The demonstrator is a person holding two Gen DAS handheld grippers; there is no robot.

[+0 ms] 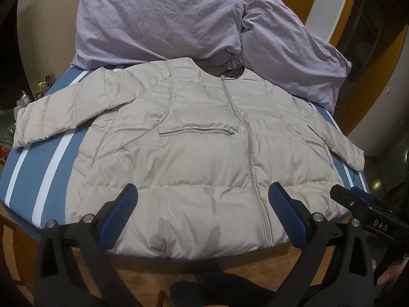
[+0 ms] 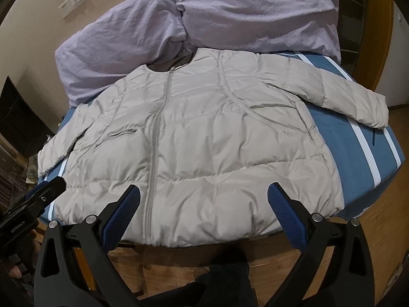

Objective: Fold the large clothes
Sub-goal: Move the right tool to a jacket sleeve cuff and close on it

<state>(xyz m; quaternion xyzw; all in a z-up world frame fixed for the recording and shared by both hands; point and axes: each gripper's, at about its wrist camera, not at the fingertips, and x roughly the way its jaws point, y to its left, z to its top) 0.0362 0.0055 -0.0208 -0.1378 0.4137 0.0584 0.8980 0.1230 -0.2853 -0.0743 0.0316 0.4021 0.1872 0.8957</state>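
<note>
1. The beige puffer jacket [image 1: 204,153] fills the centre of both frames, laid flat and zipped on the blue striped bed [image 1: 33,168], its hem at the near edge, lower centre
2. The lilac duvet [image 1: 163,23] is heaped across the top of both frames, touching the collar; a fold carried upward could snag on it
3. Both sleeves reach the bed's sides; a sleeve could slide off if the padded, slick-looking fabric is tugged sideways
4. The left gripper [image 1: 203,215] and right gripper [image 2: 204,215] hover at the hem, lower centre, jaws spread wide and holding nothing; a shallow pinch on puffy fabric may slip
5. The left view alone shows the chest pocket zip [image 1: 196,130] fully; the right view alone shows the wall switch [image 2: 72,1], upper left
</note>
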